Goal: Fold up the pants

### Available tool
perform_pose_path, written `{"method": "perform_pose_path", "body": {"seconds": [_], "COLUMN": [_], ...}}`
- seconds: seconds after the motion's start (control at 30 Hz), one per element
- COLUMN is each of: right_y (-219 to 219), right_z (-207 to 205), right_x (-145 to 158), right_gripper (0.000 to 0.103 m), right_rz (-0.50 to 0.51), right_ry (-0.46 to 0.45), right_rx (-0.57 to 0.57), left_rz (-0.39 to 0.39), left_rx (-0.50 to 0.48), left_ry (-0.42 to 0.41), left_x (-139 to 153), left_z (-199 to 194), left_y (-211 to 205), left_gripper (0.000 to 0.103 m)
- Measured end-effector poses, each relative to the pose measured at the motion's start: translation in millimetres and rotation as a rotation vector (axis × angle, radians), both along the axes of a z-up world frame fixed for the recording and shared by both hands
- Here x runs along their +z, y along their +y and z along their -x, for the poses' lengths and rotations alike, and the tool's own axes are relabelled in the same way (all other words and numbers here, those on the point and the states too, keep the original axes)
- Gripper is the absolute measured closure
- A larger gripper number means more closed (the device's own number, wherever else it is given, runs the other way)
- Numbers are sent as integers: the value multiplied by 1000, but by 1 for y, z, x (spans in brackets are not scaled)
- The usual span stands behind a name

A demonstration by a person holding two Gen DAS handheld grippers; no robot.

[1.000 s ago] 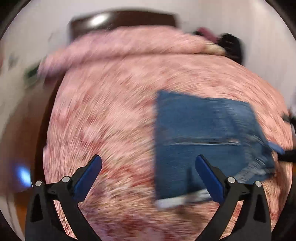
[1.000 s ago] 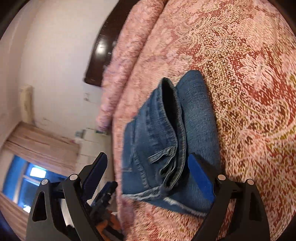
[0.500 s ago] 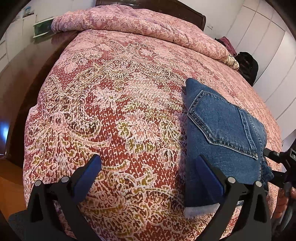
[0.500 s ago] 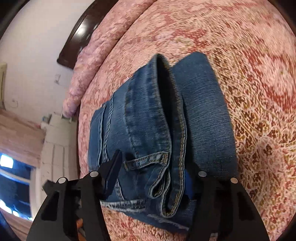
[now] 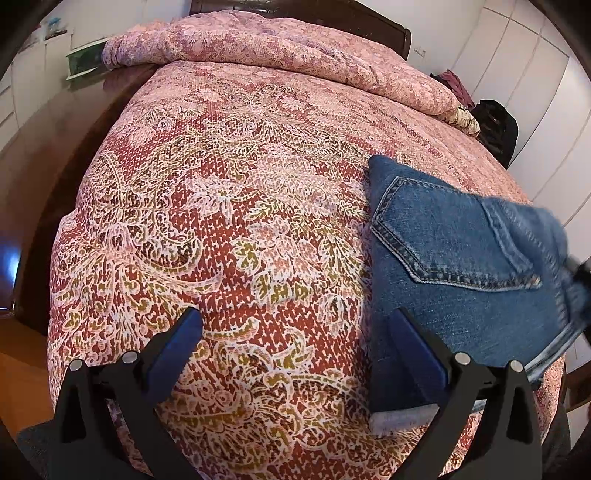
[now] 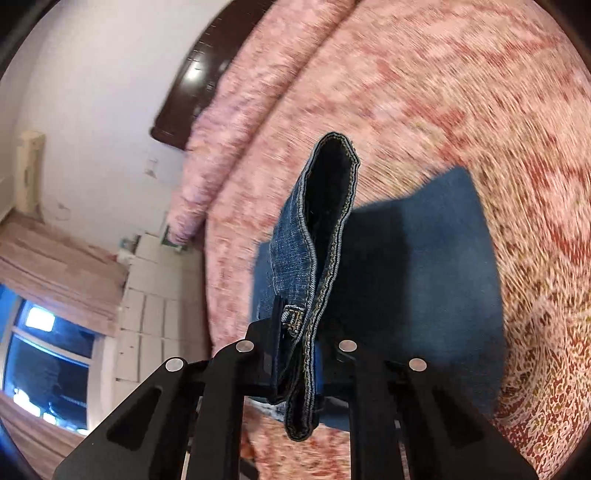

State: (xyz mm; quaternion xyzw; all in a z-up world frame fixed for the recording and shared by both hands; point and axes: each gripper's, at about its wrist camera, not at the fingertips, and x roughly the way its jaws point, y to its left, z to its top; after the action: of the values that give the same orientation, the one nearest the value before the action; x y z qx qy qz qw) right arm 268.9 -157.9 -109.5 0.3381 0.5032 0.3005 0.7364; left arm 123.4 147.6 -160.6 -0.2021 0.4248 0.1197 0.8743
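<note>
We log the pants [image 5: 461, 258] as folded blue jeans lying on the bedspread [image 5: 229, 229], a red and pink paisley quilt, toward the foot end and well away from the headboard [image 5: 306, 9]. A back pocket faces up in the left wrist view.

Right gripper [image 6: 295, 354]: we see its fingers clenched on the waistband edge of the pants, with a belt loop just at the pinch. The clamped band stands up off the bedspread as a narrow open loop with a dark interior; the rest of the denim lies flat on the bedspread beneath it. The background in this view is motion-blurred.

Left gripper [image 5: 295, 354]: released, fingers spread wide, holding nothing. Its left finger is over bare bedspread; its right finger overlaps the near folded edge of the pants, but we cannot tell whether it touches the cloth.

Relative to the bedspread: a rolled pink duvet [image 5: 277, 55] lies across its headboard end; a black bag [image 5: 495, 125] sits beyond its far right corner, by white wardrobe doors [image 5: 535, 92]. A window [image 6: 40, 347] with a pink blind shows past its other side in the right wrist view.
</note>
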Motion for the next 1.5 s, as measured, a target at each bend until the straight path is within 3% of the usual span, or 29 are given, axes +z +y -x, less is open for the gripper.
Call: {"method": "perform_pose_path", "body": {"seconds": [0.13,0.27,0.53,0.7,0.8,0.87,0.97,1.03,1.1,1.17,1.2,1.33,1.4,1.43,1.5], "right_y": [-3,-18,-48,-53,-60,-59,-59,-60,-63,-66,-69,-73,-75,-75,-75], "right_z": [3,13,37,44,48,48,47,48,51,52,51,52,52,52,54], "right_x": [17,12,-29,-72,-97,-94,-96,-96,-99,-99,-100,-101,-102,-101,-94], "right_gripper": [91,91,91,91,92,92,92,92,92,92,92,92,91,90,89], "right_rz": [11,20,56,87,-2,12,-9,-9,-21,-24,-26,-36,-41,-43,-19], "right_ry": [-41,-28,42,129,160,148,152,140,134,138,139,146,151,154,162], "right_rx": [13,-16,-97,-132,-188,-174,-165,-162,-162,-159,-158,-158,-158,-152,-133], "left_rz": [4,2,-17,-29,-31,-15,36,53,107,150,180,239,224,255,274], "left_rx": [1,0,-4,-6,-6,-7,10,-12,-110,-253,-333,-472,-444,-433,-411], "left_ry": [-3,-1,13,22,24,13,-77,-197,-278,-299,-294,-194,-27,13,-16], "left_x": [-1,-1,0,-1,-1,1,18,44,63,79,82,61,23,10,3], "left_z": [0,0,-2,-4,-5,-4,3,9,4,-16,-31,-79,-108,-116,-121], "left_y": [1,2,-1,-3,-4,-2,5,3,-7,-27,-41,-76,-80,-78,-73], "left_gripper": [2,2,2,2,2,2,2,2,2,2,2,2,2,2,2]}}
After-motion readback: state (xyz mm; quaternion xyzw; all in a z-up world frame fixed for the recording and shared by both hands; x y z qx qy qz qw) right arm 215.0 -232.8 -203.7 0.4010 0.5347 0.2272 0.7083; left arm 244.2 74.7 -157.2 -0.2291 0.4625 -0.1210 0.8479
